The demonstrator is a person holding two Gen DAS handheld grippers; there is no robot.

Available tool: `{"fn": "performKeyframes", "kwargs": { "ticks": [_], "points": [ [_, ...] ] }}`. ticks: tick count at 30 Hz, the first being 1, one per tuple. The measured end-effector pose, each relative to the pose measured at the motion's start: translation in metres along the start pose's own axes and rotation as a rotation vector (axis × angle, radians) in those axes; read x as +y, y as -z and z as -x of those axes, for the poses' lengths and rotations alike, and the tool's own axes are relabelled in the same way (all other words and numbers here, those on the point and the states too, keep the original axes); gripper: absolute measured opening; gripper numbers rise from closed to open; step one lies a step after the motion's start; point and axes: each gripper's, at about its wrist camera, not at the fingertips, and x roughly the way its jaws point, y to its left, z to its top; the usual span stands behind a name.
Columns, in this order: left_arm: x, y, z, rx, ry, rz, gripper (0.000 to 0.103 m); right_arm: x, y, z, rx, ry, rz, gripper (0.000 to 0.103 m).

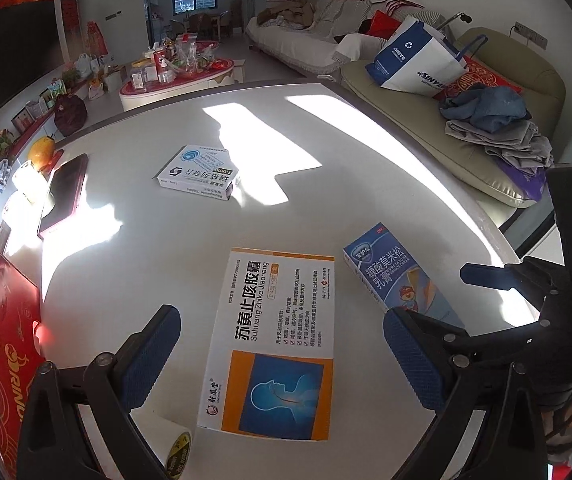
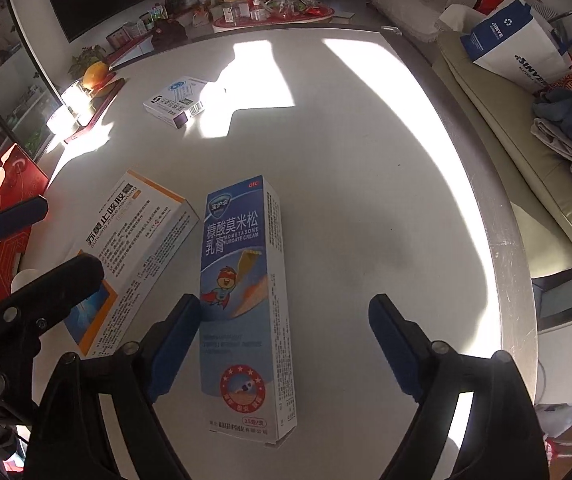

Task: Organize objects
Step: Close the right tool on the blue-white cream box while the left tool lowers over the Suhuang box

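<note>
Task status: sorting is incomplete. Three medicine cartons lie separately on the surface (image 1: 365,168).

Reference landmark: the orange-and-white capsule box (image 1: 274,344).

- Blue cream carton (image 2: 242,304): just beside the capsule box, flat, not aligned with it.
- White tablet box (image 1: 198,172): well beyond the capsule box, apart from both.

Left tool (image 1: 282,360): jaws wide apart, straddling the capsule box, holding nothing.

Right tool (image 2: 286,344): jaws spread over the cream carton; one pad is at its edge, no grip evident.

Remaining: gather all three cartons.
</note>
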Motion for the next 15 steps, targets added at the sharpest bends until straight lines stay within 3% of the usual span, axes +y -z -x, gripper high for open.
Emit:
{"fn": "performKeyframes", "kwargs": {
  "ticks": [2,4,7,13,15],
  "points": [
    [0.008,-0.002,-0.01,0.024,-0.037,0.017,0.103,-0.006,0.003,0.007,-0.031,-0.041,-0.017,0.085],
    [0.017,-0.002,-0.01,0.017,-0.024,0.044,0.103,-0.005,0.008,0.016,-0.062,-0.067,0.008,0.086],
    [0.028,-0.003,-0.008,0.012,0.039,0.093,0.103,0.006,0.008,0.006,-0.039,-0.014,0.078,0.088],
    [0.011,0.001,-0.039,0.126,0.004,0.017,0.103,0.011,0.014,-0.009,-0.012,0.088,0.135,0.089],
    [0.004,0.003,-0.045,0.137,0.002,-0.009,0.103,0.006,0.017,-0.008,-0.024,0.084,0.143,0.089]
  ]
}}
